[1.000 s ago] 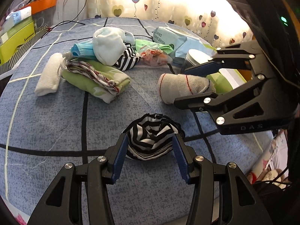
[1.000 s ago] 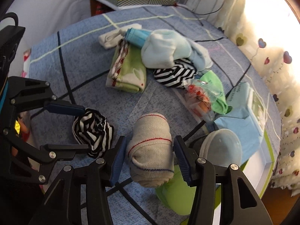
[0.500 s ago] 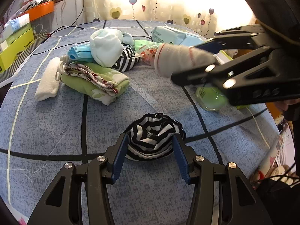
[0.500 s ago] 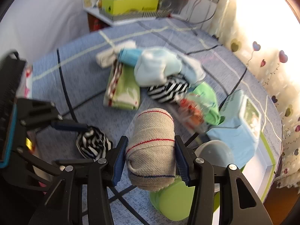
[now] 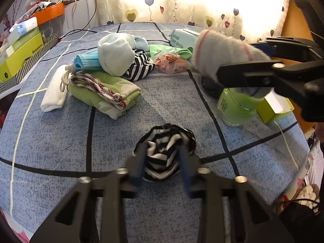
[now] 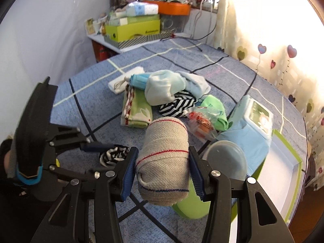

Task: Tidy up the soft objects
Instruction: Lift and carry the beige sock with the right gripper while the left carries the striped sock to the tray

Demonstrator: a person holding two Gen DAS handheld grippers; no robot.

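Near the front of the bed [image 5: 60, 145], the left tool [image 5: 162, 163] has just been closing and now pinches the striped sock ball [image 5: 165, 154] lying there. Over at the right, the right tool [image 6: 162, 172] grips the grey rolled sock [image 6: 164, 158] aloft above the green cup [image 5: 237, 109]. Both pickups look in hand; next each roll likely needs carrying to the far pile [image 5: 113, 60].

We see a blue bedspread [image 5: 60, 141] crossed by dark and pale lines, and behind it a pale curtain [image 5: 182, 6] printed with hearts. A green jar [image 5: 237, 109] stands near the right edge, its grey lid [image 6: 226, 158] lying just beside it. A lime-edged tray or box lid [image 6: 283, 162], we cannot tell which, sits beside them. A pack of wet wipes [image 6: 255, 117] rests near a crinkled snack packet [image 6: 200, 121]. On a side shelf stand a lime-green box [image 6: 133, 30] and an orange bin [image 6: 174, 7].
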